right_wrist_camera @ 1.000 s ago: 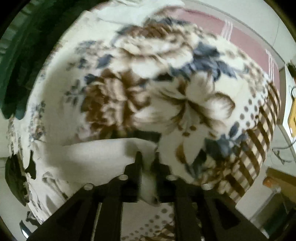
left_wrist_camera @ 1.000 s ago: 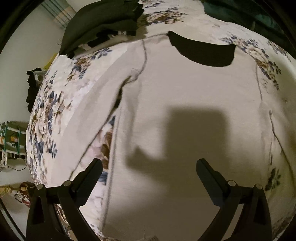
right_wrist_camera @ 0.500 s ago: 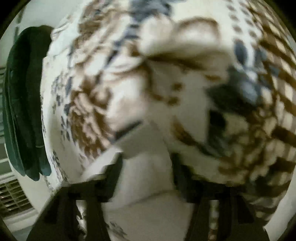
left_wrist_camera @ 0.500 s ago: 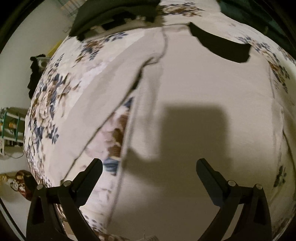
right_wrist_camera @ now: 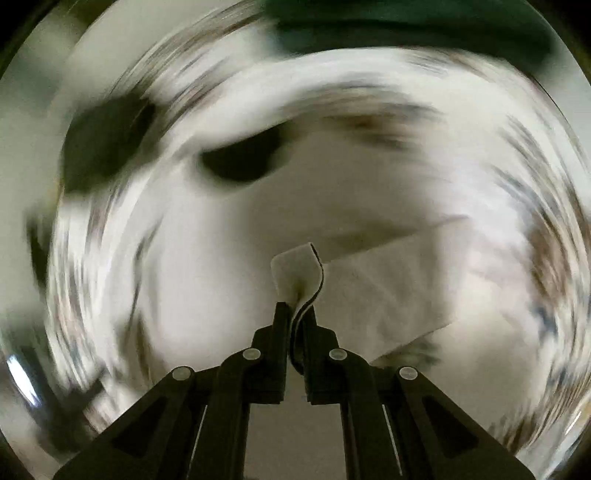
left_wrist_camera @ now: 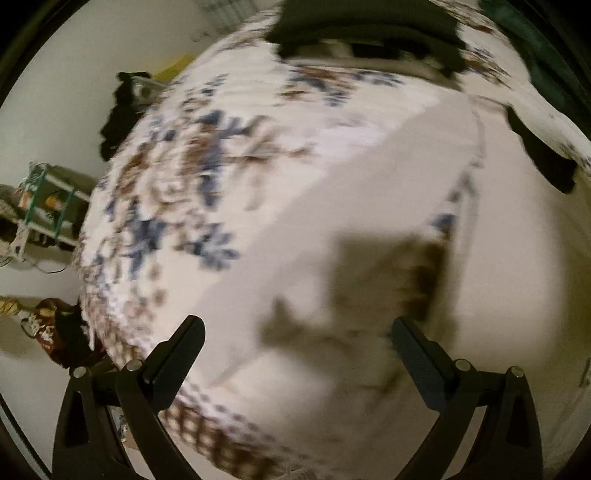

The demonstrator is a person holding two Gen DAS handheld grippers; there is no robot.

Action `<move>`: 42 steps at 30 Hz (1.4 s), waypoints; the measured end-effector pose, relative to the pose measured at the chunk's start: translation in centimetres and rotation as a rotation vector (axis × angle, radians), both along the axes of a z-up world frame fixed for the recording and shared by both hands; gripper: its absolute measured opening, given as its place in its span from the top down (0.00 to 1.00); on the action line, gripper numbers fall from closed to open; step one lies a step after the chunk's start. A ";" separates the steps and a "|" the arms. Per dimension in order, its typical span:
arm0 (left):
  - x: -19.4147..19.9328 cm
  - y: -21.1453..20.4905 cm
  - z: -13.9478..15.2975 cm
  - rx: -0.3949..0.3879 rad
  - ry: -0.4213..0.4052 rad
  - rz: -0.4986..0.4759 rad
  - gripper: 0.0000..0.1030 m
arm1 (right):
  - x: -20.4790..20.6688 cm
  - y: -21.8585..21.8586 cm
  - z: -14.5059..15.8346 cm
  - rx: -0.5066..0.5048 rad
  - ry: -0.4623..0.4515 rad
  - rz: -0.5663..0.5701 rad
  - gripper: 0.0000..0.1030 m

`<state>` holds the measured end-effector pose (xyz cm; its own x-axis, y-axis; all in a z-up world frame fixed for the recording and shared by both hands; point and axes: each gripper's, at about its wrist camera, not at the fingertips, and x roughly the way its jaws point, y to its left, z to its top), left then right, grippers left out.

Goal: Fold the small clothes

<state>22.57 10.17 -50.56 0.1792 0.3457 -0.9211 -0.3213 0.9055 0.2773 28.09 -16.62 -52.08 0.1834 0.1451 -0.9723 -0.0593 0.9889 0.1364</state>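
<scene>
A pale beige shirt (left_wrist_camera: 369, 229) lies spread on a floral bedspread (left_wrist_camera: 177, 192); its dark neck opening (left_wrist_camera: 543, 155) is at the right. My left gripper (left_wrist_camera: 295, 347) is open and empty, hovering over the shirt's left sleeve. My right gripper (right_wrist_camera: 297, 314) is shut on the sleeve cuff (right_wrist_camera: 295, 269) of the shirt (right_wrist_camera: 258, 206) and holds it lifted over the shirt's body. The right wrist view is heavily motion-blurred; the dark neck opening (right_wrist_camera: 240, 162) shows as a smear.
A pile of dark clothes (left_wrist_camera: 362, 26) lies at the far end of the bed. A dark green item (right_wrist_camera: 406, 26) sits at the top of the right view. A shelf rack (left_wrist_camera: 40, 206) and a dark red bag (left_wrist_camera: 55, 328) stand left of the bed.
My left gripper has swung left, from over the shirt's body to over its left sleeve. My right gripper has turned fast and carried the held cuff over the shirt.
</scene>
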 end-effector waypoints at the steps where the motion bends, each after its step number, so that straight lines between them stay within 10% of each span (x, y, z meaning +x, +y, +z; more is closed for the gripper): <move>1: -0.5 0.9 0.2 0.011 -0.003 0.009 0.00 | -1.1 3.7 -1.0 -0.041 0.012 0.087 0.93; 6: -3.0 5.8 0.2 0.032 -0.006 0.070 0.00 | -8.1 16.8 -6.8 -0.203 0.113 0.437 0.93; 13: -5.8 10.0 -1.7 -0.014 0.027 0.158 0.00 | -12.3 20.6 -10.7 -0.276 0.195 0.478 0.93; 15: -6.4 11.2 -2.0 -0.055 0.023 0.192 0.00 | -11.7 20.2 -10.5 -0.233 0.229 0.444 0.90; 19: -7.3 13.9 -2.6 -0.208 -0.003 0.282 0.00 | -9.4 15.2 -8.6 0.015 0.316 0.210 0.43; 25: -7.6 17.8 -7.4 -0.588 -0.012 0.458 0.02 | -8.1 6.2 -7.7 0.079 0.334 -0.154 0.43; 29: -7.7 18.6 -9.7 -0.637 -0.024 0.521 0.17 | -8.4 1.2 -8.7 0.106 0.387 -0.336 0.43; 33: -7.1 17.9 -8.8 -0.585 -0.062 0.491 0.95 | -9.4 -2.1 -9.1 0.100 0.392 -0.377 0.43; 42: -4.6 8.7 2.8 -0.359 -0.235 0.100 0.96 | -11.0 -7.1 -8.1 0.135 0.362 -0.377 0.43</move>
<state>17.99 18.85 -47.79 0.3801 0.0375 -0.9242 -0.4291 0.8923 -0.1402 17.10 -23.69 -60.16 -0.0965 0.2624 -0.9601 0.3710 0.9046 0.2100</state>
